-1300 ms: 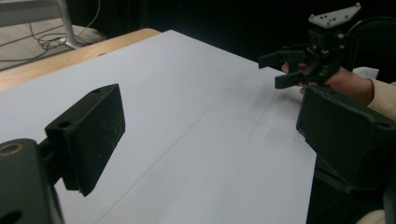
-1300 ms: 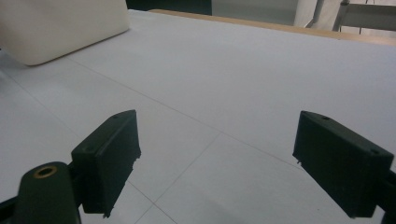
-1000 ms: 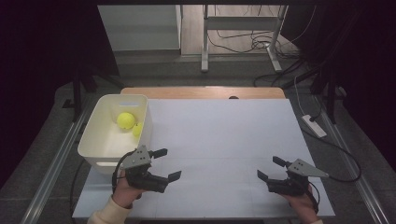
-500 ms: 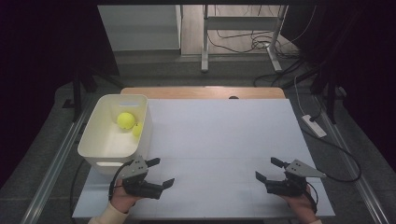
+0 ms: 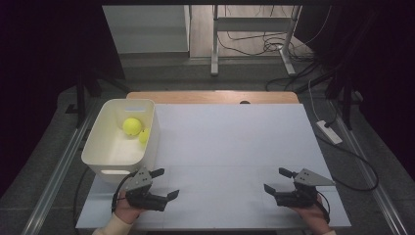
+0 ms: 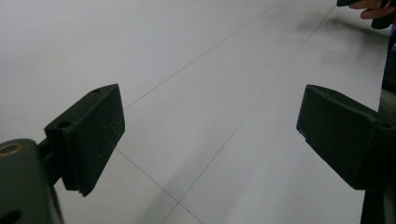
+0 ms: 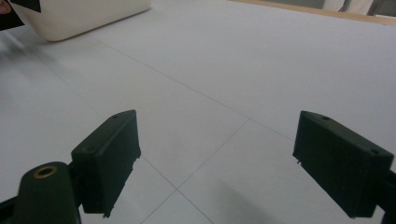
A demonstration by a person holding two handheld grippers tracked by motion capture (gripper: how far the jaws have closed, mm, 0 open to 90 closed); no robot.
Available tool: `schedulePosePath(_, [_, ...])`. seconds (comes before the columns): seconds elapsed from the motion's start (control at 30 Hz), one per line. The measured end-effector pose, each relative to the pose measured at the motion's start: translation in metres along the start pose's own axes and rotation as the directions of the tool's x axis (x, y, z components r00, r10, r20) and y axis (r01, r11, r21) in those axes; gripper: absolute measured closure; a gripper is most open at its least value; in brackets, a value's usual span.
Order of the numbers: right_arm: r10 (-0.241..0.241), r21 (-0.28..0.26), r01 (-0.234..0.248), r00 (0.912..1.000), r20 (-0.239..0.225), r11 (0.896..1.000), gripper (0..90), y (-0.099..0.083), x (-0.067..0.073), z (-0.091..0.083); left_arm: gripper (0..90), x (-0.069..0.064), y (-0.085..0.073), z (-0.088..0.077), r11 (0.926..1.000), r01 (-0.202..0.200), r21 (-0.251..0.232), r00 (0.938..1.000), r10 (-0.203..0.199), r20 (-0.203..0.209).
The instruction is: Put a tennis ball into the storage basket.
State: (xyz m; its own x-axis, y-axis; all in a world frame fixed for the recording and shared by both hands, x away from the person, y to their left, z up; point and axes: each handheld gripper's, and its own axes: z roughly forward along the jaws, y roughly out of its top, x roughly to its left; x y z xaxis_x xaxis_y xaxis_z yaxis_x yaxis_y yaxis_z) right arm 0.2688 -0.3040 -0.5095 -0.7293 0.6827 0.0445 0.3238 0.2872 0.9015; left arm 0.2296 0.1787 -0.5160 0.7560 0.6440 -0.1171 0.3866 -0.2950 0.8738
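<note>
My left gripper (image 5: 166,183) rests low over the white table top (image 5: 230,142) near the front left, just in front of a white bin (image 5: 95,144). Its jaws stand wide open with nothing between them, as the left gripper view (image 6: 210,135) shows over bare table. In the bin lie two yellow balls, one larger (image 5: 131,126) and one half hidden beside it (image 5: 143,135). At the front right my right gripper (image 5: 275,179) is held open and empty, its jaws (image 7: 217,158) pointing across the table toward the bin (image 7: 84,16).
A wooden strip (image 5: 210,96) borders the table's far edge. A white power strip (image 5: 329,132) and cables lie on the floor to the right. Metal rails run along both sides. The other hand (image 6: 369,7) appears far off in the left gripper view.
My left gripper has come down and back toward the table's near edge, away from the bin's side. The right gripper has stayed where it was.
</note>
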Motion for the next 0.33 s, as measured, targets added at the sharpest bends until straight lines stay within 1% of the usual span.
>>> schedulePosePath(0.2, [0.001, 0.003, -0.001, 1.0, -0.009, 1.0, 14.6, -0.0003, -0.0002, 0.0003, 8.7, -0.0005, 0.0011, 0.0006, 1.0, -0.001, -0.002, 1.0, 0.001, -0.002])
schedulePosePath(0.33, [0.0, 0.003, 0.0, 0.9999, -0.012, 1.0, 14.6, -0.0005, -0.0005, -0.0001, 8.7, -0.0002, 0.0021, 0.0, 1.0, 0.006, -0.007, 0.9999, -0.006, -0.008])
